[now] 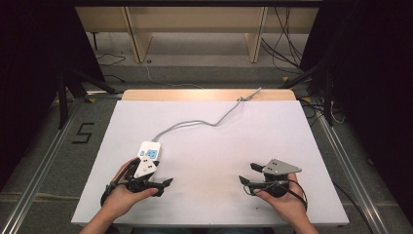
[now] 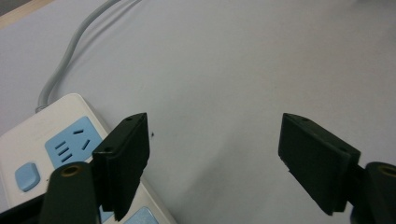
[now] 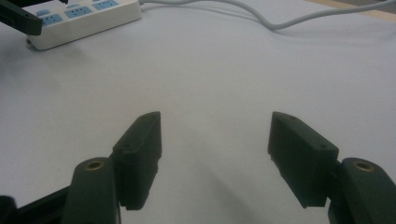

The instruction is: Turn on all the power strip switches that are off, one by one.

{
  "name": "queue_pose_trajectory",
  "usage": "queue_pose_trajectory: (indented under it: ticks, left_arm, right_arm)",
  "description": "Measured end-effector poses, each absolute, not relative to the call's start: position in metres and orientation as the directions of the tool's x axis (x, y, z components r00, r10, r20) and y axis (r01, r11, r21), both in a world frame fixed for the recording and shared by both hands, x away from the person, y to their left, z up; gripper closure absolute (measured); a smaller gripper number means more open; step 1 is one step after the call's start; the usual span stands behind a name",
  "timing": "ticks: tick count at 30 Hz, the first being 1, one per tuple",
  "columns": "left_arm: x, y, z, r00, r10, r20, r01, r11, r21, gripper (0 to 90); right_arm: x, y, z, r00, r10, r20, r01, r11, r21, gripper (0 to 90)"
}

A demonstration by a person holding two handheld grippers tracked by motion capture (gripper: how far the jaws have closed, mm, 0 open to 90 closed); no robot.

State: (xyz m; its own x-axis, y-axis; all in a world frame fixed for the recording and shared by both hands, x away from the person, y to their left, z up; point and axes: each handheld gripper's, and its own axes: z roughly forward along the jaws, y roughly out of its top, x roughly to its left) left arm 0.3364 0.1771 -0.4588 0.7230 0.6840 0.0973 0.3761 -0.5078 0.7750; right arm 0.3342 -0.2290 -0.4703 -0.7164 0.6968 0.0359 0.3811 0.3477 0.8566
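- The white plastic power strip with blue sockets [image 1: 148,157] lies flat on the white table top [image 1: 209,146], just ahead of the left tongs [image 1: 163,184] and partly under the grey plate on top of them.
- Its long side runs away from the person, toward the far edge, leaning a little to the right.
- Its grey cord [image 1: 204,122] leaves the far end and snakes off to the far edge of the table.
- The left tongs [image 2: 215,154] are wide open with nothing between them; the strip [image 2: 56,149] sits by their left jaw.
- The right tongs [image 1: 249,174] are wide open too and hold nothing [image 3: 215,149].
- Between the two tongs the table is bare, with lots of room.
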Motion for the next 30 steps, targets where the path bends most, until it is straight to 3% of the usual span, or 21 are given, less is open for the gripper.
queue_pose_trajectory:
  ticks: [9, 11, 15, 18, 30]
  left_arm:
    - [0.335, 0.178, -0.455, 0.717, 0.689, 0.104, 0.367, -0.5, 0.784, 38.8]
    - [0.335, 0.178, -0.454, 0.708, 0.699, 0.102, 0.374, -0.493, 0.786, 48.0]
    - [0.337, 0.18, -0.451, 0.682, 0.724, 0.102, 0.397, -0.484, 0.78, 74.5]
    - [0.337, 0.181, -0.448, 0.672, 0.731, 0.114, 0.41, -0.496, 0.765, 87.1]
    - [0.342, 0.184, -0.44, 0.661, 0.744, 0.096, 0.47, -0.511, 0.72, 89.4]
  right_arm:
    - [0.333, -0.228, -0.47, -0.715, 0.698, 0.032, 0.378, 0.348, 0.858, 36.0]
    - [0.333, -0.228, -0.469, -0.715, 0.698, 0.032, 0.377, 0.348, 0.858, 36.0]
    - [0.334, -0.229, -0.47, -0.714, 0.699, 0.03, 0.378, 0.349, 0.858, 35.9]
    - [0.334, -0.229, -0.47, -0.714, 0.699, 0.03, 0.377, 0.348, 0.859, 36.0]
    - [0.333, -0.229, -0.469, -0.713, 0.701, 0.031, 0.379, 0.347, 0.858, 35.9]
